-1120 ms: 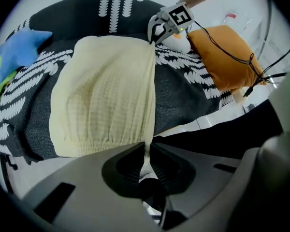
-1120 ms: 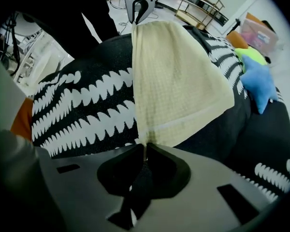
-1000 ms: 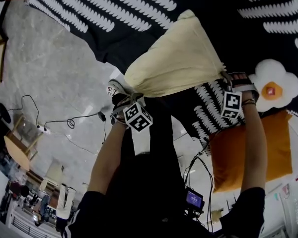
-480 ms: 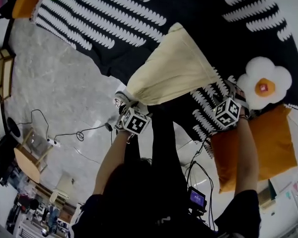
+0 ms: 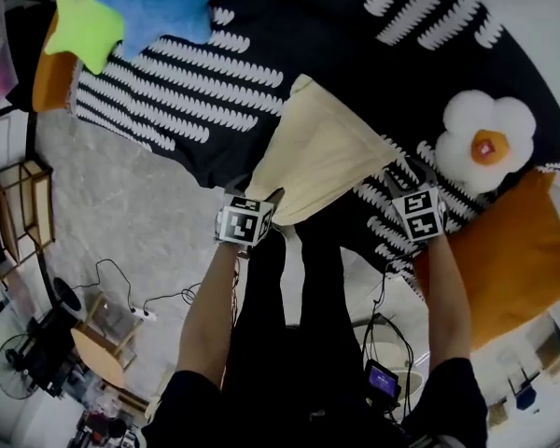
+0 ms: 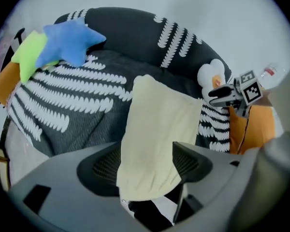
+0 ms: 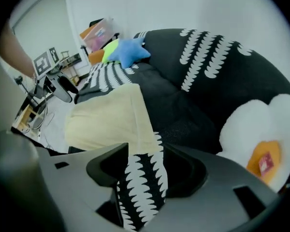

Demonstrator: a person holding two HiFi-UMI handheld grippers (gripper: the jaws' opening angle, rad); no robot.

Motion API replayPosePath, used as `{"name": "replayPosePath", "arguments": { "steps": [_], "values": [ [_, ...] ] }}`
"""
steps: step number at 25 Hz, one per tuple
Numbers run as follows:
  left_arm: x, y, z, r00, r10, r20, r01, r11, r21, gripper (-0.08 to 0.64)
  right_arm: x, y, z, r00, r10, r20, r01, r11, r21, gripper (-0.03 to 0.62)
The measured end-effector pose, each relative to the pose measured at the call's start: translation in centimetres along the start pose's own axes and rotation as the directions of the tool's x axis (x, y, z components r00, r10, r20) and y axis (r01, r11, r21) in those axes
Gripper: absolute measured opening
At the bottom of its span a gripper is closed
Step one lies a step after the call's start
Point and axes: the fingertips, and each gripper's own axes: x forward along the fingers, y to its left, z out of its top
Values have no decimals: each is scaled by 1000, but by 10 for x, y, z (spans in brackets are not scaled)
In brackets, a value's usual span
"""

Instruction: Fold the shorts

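The pale yellow fabric shorts (image 5: 322, 157) are laid on the black, white-patterned upholstered counter (image 5: 355, 35), their near edge hanging over its front; the left tongs (image 6: 147, 166) are held apart, that hanging edge draped between them and not pinched; the right tongs (image 7: 145, 166) are likewise parted, with only the counter's patterned cover between them and the shorts' corner just beyond; a white flower-shaped cushion (image 5: 485, 138) lies well to the right.

The right tool (image 7: 146, 150), jaws apart, straddles the patterned cover (image 7: 141, 180) just beside the cream shorts (image 7: 111, 120).
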Motion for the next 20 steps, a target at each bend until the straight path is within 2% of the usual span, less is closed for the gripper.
{"name": "replayPosePath", "arguments": {
  "steps": [4, 6, 8, 12, 15, 18, 20],
  "values": [
    [10, 9, 64, 1000, 1, 31, -4, 995, 103, 333, 4, -21, 10, 999, -14, 41, 7, 986, 168, 233],
    [24, 15, 91, 999, 4, 32, -9, 989, 145, 333, 11, -27, 9, 998, -13, 54, -1, 968, 252, 212],
    [38, 21, 119, 999, -6, 31, 0, 984, 177, 333, 20, -29, 6, 998, -4, 56, -13, 955, 297, 187],
    [66, 22, 173, 998, -49, 31, 41, 972, 232, 286, 35, -31, 2, 996, 57, 63, -73, 951, 299, 181],
    [82, 25, 209, 999, -52, 16, 45, 957, 286, 261, 48, -29, 5, 992, 100, 81, -120, 945, 304, 181],
    [103, 20, 223, 995, -78, -60, 94, 937, 338, 283, 59, -24, 0, 993, 103, 62, -116, 955, 273, 178],
    [119, 14, 220, 988, -78, -130, 124, 913, 390, 301, 63, -27, -3, 994, 87, 59, -99, 961, 259, 195]
  ]
}}
